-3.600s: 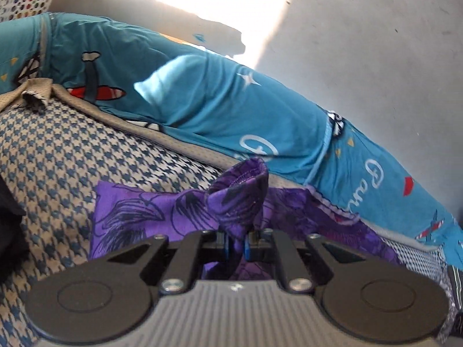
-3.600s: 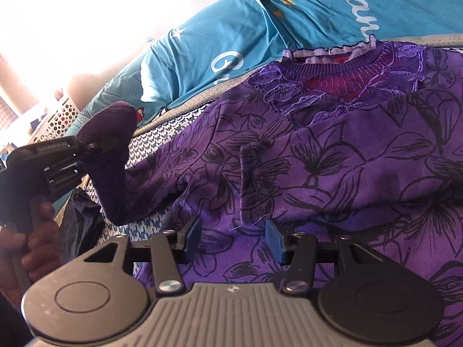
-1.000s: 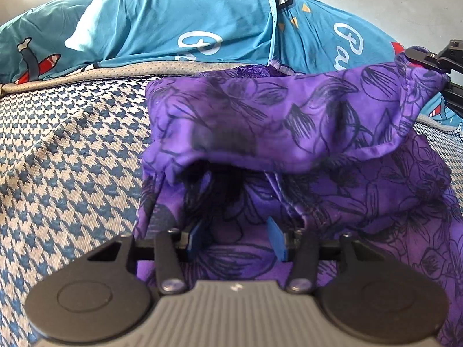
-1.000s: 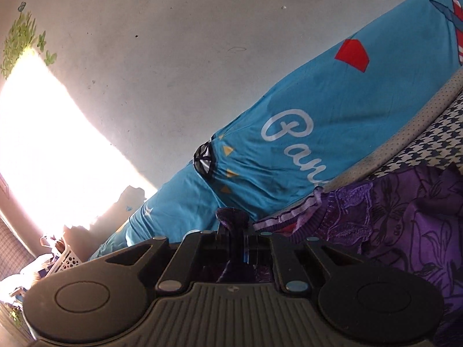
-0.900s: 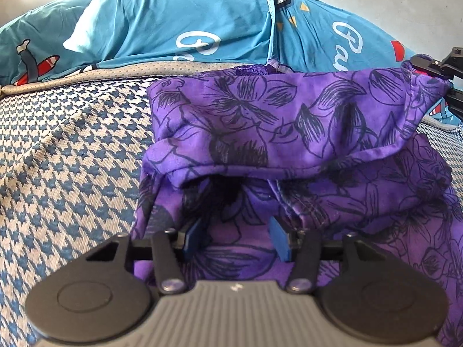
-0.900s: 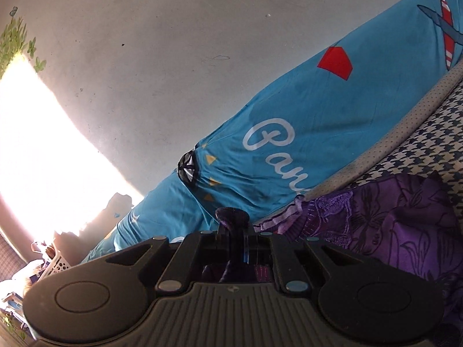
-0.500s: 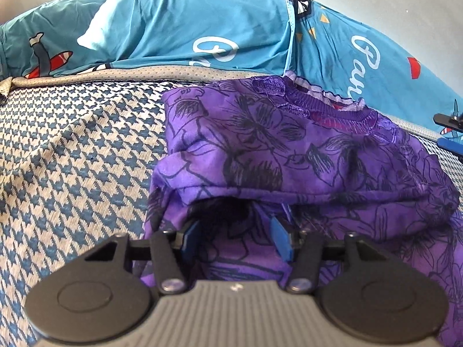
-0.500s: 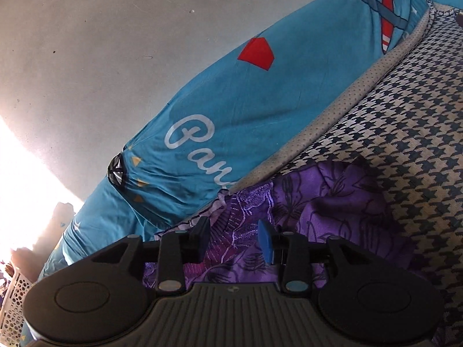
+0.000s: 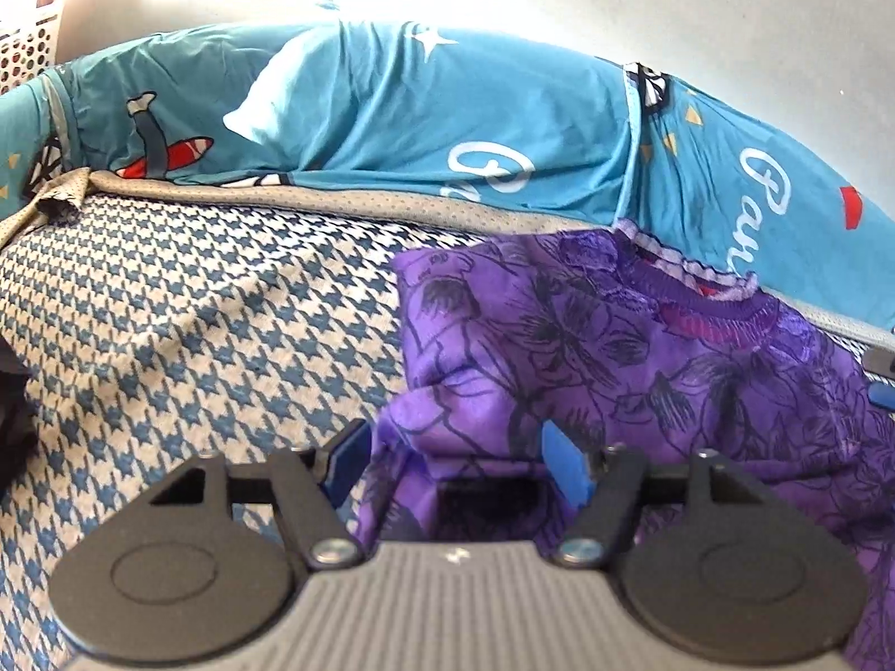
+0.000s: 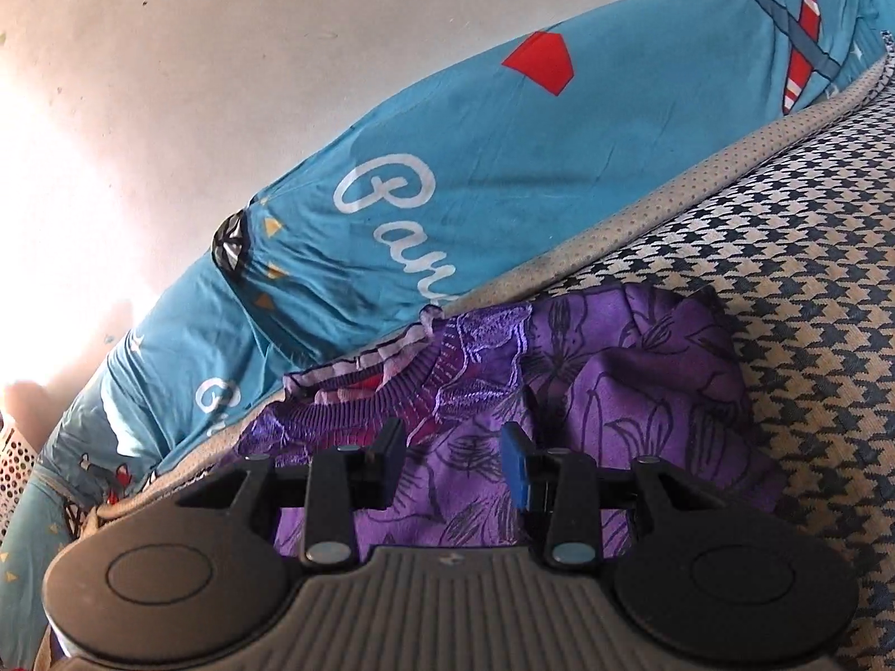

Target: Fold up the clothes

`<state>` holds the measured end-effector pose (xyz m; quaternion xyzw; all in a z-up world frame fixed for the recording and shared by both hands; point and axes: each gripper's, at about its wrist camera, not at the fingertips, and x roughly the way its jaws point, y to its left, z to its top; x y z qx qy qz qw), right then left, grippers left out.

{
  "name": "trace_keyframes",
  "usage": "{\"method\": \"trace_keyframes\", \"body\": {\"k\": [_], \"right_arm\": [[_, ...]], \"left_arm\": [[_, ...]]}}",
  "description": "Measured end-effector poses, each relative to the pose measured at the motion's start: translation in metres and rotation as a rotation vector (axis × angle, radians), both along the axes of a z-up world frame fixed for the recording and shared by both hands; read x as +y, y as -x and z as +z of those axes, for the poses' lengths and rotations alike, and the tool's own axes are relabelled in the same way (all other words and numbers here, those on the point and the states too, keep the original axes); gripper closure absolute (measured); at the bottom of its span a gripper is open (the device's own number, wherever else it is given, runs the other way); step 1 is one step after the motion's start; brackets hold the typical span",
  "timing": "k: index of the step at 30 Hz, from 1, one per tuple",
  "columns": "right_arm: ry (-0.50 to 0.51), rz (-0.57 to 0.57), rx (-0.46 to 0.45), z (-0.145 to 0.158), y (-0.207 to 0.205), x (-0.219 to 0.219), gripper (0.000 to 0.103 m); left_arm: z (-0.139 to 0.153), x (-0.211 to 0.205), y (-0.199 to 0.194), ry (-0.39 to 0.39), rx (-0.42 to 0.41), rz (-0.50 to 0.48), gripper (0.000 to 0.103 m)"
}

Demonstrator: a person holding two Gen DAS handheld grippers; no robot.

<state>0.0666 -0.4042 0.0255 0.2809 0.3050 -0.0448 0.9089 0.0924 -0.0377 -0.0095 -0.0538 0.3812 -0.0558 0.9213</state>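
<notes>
Purple top (image 9: 643, 346) printed with black flowers, red inside the collar. Blue-and-cream houndstooth cover (image 9: 212, 324) edged by a grey dotted band. Teal sheet (image 10: 503, 168) with white script, red patches, red-striped planes. Blue pads (image 10: 512, 461) on black grippers.

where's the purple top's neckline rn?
In the right wrist view the neckline of the purple top sits left of centre, at the far edge of the houndstooth cover, against the blue pillows.

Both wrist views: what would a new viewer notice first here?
The purple floral garment stands out, lying bunched on the houndstooth bed cover just ahead of both open grippers, left and right. Behind it, bright blue pillows with white script and red shapes line the wall.
</notes>
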Motion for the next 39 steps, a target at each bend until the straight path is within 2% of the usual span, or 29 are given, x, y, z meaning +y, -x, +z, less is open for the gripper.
{"method": "trace_keyframes", "body": {"k": [2, 11, 14, 18, 22, 27, 33, 36, 39], "right_arm": [[0.001, 0.019, 0.007, -0.001, -0.001, 0.004, 0.067], [-0.015, 0.048, 0.035, -0.007, -0.004, 0.014, 0.067], [-0.018, 0.053, 0.039, -0.008, -0.004, 0.016, 0.067], [-0.021, 0.069, 0.045, -0.008, -0.006, 0.019, 0.066], [-0.018, 0.078, 0.048, -0.008, -0.007, 0.021, 0.066], [-0.024, 0.076, 0.054, -0.009, -0.007, 0.021, 0.066], [-0.02, 0.064, 0.061, -0.009, -0.006, 0.018, 0.066], [-0.017, 0.053, 0.062, -0.007, -0.004, 0.014, 0.066], [-0.023, 0.036, 0.058, -0.005, -0.002, 0.007, 0.066]], "left_arm": [[0.001, 0.008, -0.007, -0.001, 0.002, 0.03, 0.028], [-0.003, 0.025, -0.025, 0.003, 0.012, 0.119, 0.028], [-0.008, 0.018, -0.026, -0.024, 0.025, 0.095, 0.028], [-0.022, 0.015, -0.029, -0.075, 0.071, 0.11, 0.027], [-0.029, 0.018, -0.028, -0.135, 0.083, 0.134, 0.017], [-0.032, 0.023, -0.03, -0.194, 0.084, 0.189, 0.014], [-0.035, 0.03, -0.034, -0.217, 0.097, 0.236, 0.005], [-0.034, 0.031, -0.034, -0.228, 0.097, 0.265, 0.004], [-0.034, 0.035, -0.037, -0.292, 0.111, 0.335, 0.017]]}}
